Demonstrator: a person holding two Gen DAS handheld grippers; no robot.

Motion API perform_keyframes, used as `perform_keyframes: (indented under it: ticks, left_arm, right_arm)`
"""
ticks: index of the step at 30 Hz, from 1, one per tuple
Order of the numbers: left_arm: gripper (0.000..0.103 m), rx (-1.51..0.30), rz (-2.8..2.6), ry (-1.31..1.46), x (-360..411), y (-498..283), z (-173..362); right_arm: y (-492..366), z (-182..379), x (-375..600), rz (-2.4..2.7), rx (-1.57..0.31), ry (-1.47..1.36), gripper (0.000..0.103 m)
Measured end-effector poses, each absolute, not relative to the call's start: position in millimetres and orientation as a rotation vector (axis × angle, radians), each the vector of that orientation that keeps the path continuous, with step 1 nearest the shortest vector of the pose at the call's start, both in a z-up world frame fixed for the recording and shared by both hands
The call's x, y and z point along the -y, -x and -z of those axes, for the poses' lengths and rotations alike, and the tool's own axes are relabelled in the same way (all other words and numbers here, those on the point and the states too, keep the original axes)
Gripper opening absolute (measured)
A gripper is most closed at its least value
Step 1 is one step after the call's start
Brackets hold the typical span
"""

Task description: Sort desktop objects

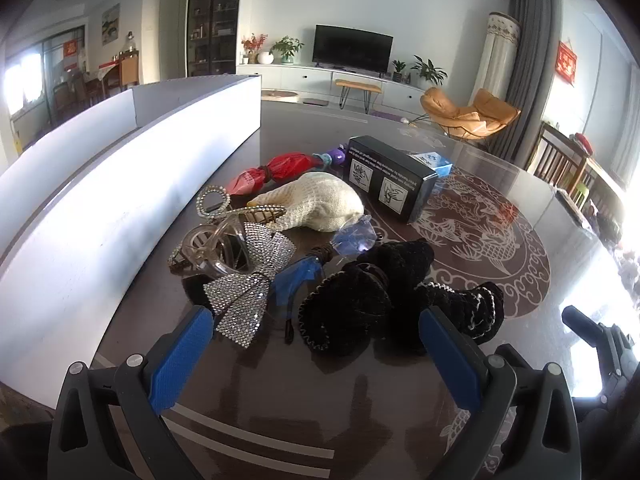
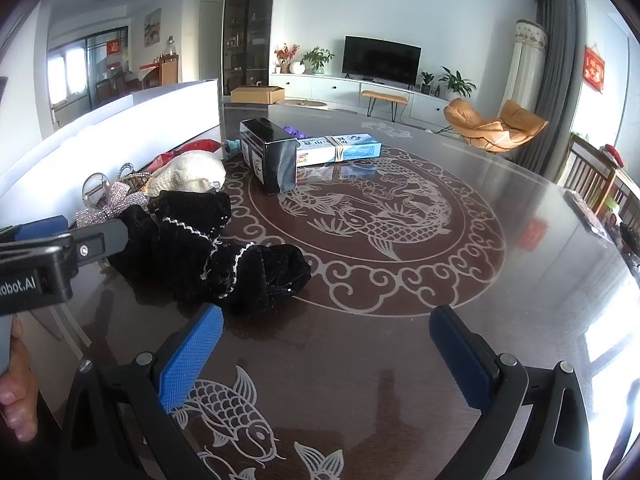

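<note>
The left gripper (image 1: 316,344) is held spread and empty just before the black velvet scrunchies (image 1: 372,296); the right gripper (image 2: 326,344) is likewise spread, beside them.

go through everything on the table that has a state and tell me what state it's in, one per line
Left tool: open, empty.
Right tool: open, empty.
Black box: closed, lying on its side.
Blue carton: closed, lying flat.
Red bag: tied at the middle.
White tray: upright; inside hidden.
TV: off.
</note>
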State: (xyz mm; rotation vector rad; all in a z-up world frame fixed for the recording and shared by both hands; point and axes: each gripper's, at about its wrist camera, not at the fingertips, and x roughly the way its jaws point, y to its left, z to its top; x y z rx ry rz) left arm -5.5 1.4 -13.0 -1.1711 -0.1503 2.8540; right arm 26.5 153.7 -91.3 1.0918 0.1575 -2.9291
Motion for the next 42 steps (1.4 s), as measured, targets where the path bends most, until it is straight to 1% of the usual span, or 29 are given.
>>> perform_keyframes:
  ticks: [17, 42]
  left_arm:
    - [0.103, 0.112, -2.848, 1.202, -5.2, 6.7, 16.4]
    - [0.103, 0.142, -2.854, 1.217, -0.7, 6.1, 17.9]
  right_arm:
    - [-27.4, 88.4, -158.9, 2.922, -0.096, -1.081, 0.103]
    - [-25.8, 89.8, -159.8, 2.893, -0.091, -1.092, 0.103]
